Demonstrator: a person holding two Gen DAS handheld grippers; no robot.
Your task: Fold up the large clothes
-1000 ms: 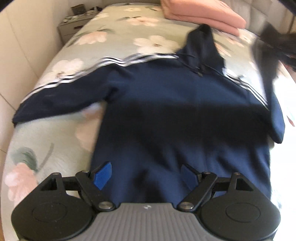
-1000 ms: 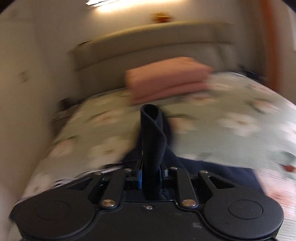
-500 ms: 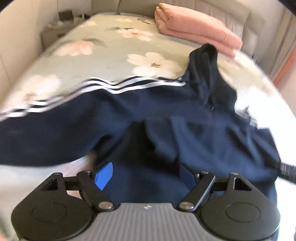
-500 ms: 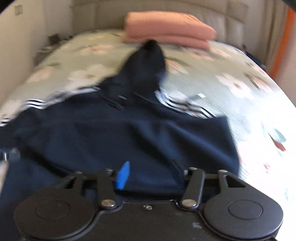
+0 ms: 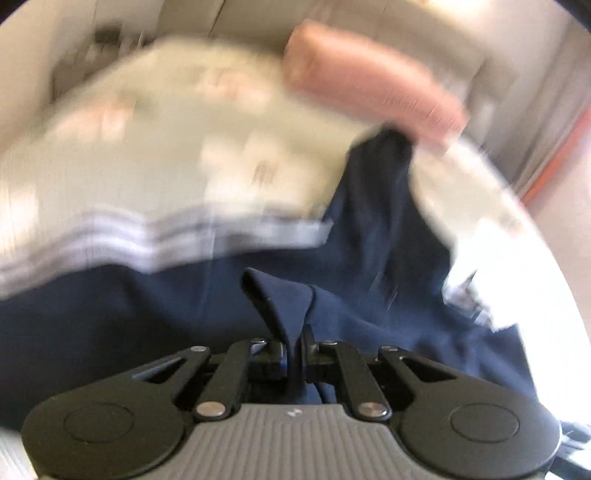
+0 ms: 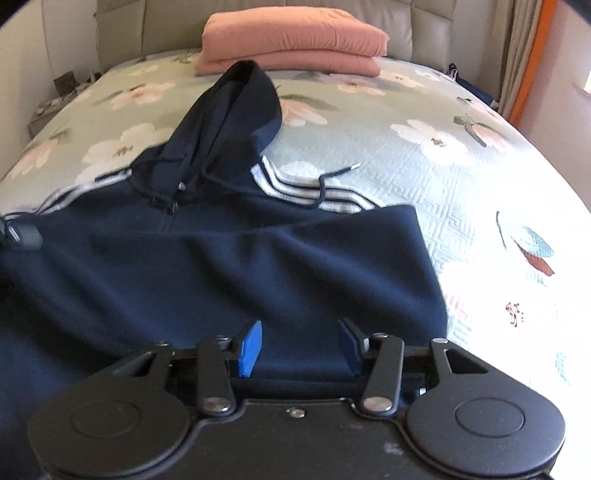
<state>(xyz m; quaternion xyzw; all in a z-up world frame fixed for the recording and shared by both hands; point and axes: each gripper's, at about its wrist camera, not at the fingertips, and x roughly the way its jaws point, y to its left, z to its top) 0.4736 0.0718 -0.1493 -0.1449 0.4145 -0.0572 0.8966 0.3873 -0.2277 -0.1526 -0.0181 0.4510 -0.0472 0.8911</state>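
Observation:
A navy hoodie (image 6: pixel 221 266) with white sleeve stripes lies on the floral bedspread (image 6: pixel 424 155), hood (image 6: pixel 236 107) pointing to the headboard. Its right sleeve is folded across the chest. My right gripper (image 6: pixel 299 345) is open just above the folded sleeve, holding nothing. In the blurred left wrist view my left gripper (image 5: pixel 293 354) is shut on a pinch of the hoodie's fabric (image 5: pixel 284 299), which rises in a fold between the fingers. The striped left sleeve (image 5: pixel 155 236) stretches out to the left.
A folded pink blanket (image 6: pixel 291 40) lies at the head of the bed against the padded headboard (image 6: pixel 122 33). A nightstand (image 6: pixel 48 107) stands at the left. A curtain with an orange edge (image 6: pixel 528 62) hangs at the right.
My right gripper let go of the right sleeve after laying it across the chest and now is open. My left gripper went from open to shut on hoodie fabric and is moving fast.

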